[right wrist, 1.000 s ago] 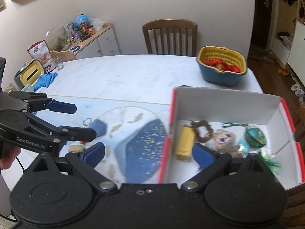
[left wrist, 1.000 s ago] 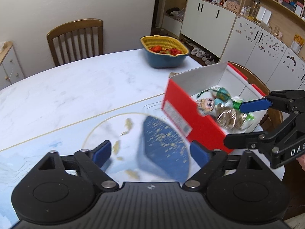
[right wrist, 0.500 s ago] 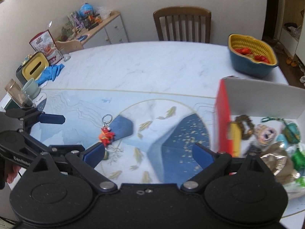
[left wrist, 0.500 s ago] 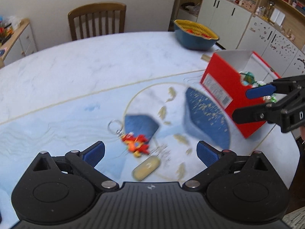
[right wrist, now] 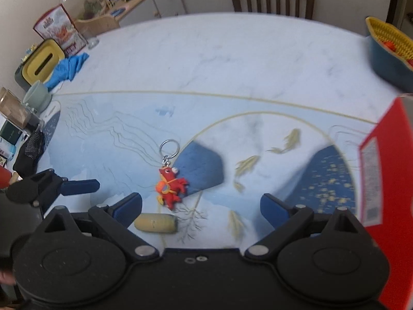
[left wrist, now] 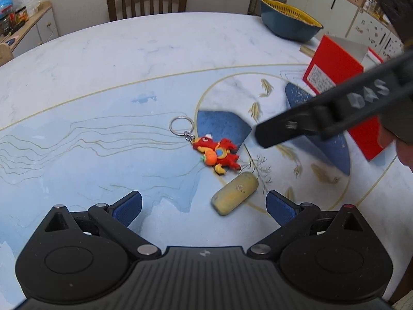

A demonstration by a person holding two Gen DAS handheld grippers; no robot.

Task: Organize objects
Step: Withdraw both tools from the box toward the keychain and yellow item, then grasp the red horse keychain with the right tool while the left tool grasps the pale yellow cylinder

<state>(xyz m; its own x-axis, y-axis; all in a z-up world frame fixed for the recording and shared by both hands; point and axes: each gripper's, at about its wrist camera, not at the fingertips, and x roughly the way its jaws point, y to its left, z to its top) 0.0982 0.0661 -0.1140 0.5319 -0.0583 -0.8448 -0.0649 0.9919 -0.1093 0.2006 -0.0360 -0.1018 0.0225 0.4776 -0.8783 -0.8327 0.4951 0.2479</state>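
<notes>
Both grippers, left gripper and right gripper, tilt down, empty, jaws wide.

Both wrist views look steeply down at table — near; shared: red keychain.

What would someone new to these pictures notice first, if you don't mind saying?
Probably the red dragon keychain, lying mid-table on the blue patterned mat with its ring on the far side, and a yellow capsule-shaped piece just in front. A red box stands to the right, and both open grippers hang above, empty.
</notes>
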